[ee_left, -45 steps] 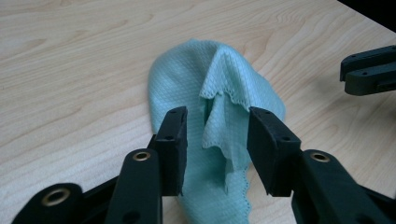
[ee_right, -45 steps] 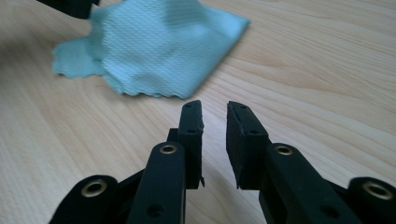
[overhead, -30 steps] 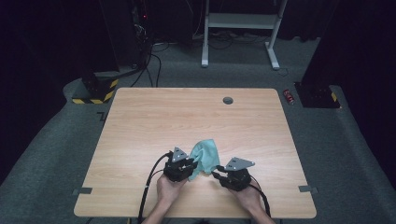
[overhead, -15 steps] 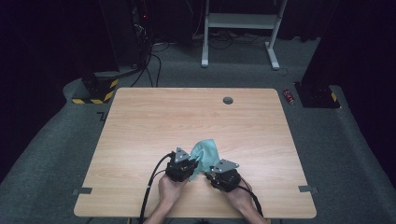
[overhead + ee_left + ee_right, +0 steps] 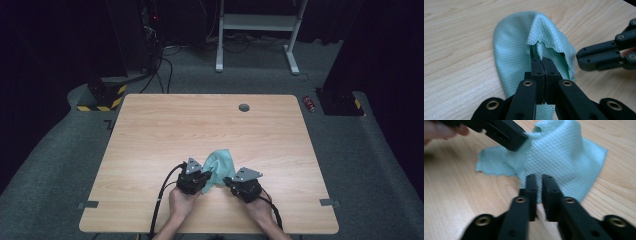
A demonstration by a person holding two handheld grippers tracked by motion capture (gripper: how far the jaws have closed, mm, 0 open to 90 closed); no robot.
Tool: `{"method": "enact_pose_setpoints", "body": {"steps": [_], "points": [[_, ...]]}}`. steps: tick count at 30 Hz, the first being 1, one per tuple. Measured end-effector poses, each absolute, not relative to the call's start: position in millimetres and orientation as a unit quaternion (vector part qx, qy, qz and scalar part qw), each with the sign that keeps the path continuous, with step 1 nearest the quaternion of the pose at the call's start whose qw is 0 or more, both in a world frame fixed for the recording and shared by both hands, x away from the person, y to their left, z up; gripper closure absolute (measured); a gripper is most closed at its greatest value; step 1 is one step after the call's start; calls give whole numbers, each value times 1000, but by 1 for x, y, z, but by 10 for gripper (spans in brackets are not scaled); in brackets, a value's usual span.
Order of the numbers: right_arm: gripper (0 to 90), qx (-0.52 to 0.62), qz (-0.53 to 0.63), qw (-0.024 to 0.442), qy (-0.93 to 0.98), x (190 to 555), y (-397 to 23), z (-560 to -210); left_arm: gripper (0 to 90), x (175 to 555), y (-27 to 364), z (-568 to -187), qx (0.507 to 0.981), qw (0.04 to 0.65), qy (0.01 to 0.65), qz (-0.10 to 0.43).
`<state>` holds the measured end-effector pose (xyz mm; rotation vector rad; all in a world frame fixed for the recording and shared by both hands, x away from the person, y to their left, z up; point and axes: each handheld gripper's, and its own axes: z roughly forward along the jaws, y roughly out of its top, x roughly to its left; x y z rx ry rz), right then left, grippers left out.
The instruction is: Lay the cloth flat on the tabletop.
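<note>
Cloth [image 5: 219, 162] near table [image 5: 150, 130] front edge, bare wood beyond.

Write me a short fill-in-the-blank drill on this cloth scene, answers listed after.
1. The cloth on the table is pale ___ in colour.
2. The left gripper has its jaws shut on the ___.
3. A narrow ___ shows between the jaws of the right gripper.

Missing words: green; cloth; gap
</note>
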<state>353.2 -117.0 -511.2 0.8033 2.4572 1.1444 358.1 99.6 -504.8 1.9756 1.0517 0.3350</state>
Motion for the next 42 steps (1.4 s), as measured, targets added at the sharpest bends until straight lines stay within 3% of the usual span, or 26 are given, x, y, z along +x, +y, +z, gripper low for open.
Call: {"method": "enact_pose_setpoints", "body": {"steps": [7, 13, 15, 21, 42], "points": [[624, 296, 406, 171, 848, 353, -108, -510, 890, 358, 99, -505, 792, 426, 418, 130], [567, 301, 400, 184, 846, 353, -99, -511, 890, 358, 99, -505, 791, 429, 417, 130], [611, 307, 397, 189, 844, 354, -96, -511, 890, 358, 98, -505, 791, 430, 416, 128], [870, 316, 398, 201, 838, 356, -99, -511, 891, 357, 98, -505, 793, 431, 412, 127], [900, 392, 397, 209, 803, 401, -147, -487, 894, 355, 111, -511, 794, 422, 419, 127]]}}
